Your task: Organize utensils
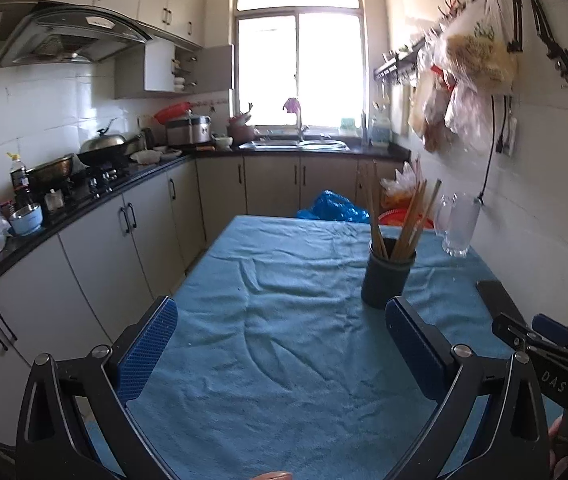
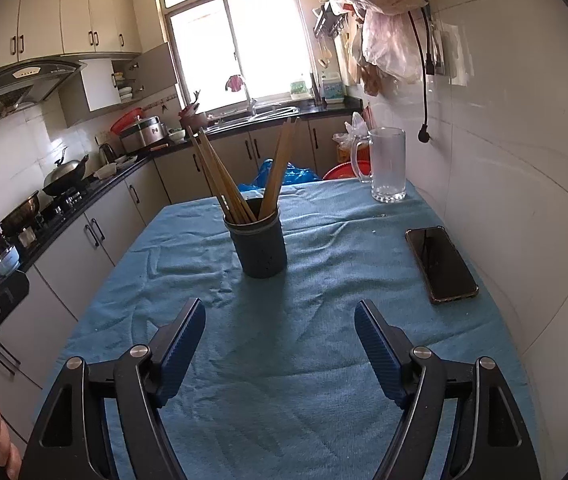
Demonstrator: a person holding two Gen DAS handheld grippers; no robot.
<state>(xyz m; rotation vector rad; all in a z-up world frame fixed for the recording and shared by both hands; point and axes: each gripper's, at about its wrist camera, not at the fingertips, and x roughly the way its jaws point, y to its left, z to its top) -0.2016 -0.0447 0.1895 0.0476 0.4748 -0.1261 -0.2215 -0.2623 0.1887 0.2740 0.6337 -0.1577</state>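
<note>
A small kitchen table covered with a blue cloth (image 2: 284, 360) stands against a tiled wall. Near the middle of it sits a dark round holder (image 2: 260, 246), upright, with a bundle of wooden chopsticks (image 2: 219, 178) standing inside, leaning apart in two groups toward opposite rims. A person holds a gripper in each hand above the near end of the table. The left gripper (image 1: 281, 344) has its jaws spread wide with nothing between them; the holder sits just beyond its right finger. The right gripper (image 2: 279, 346) is likewise wide apart and empty, pointing at the holder from a little way off. A dark phone (image 2: 442, 264) lies flat near the wall, and a clear glass mug (image 2: 388, 166) stands at the far corner. No loose utensil shows on the cloth, so the sorting looks finished or barely begun; which, I cannot tell. Any next move would probably call for closing in on the holder or pinching a chopstick.
</note>
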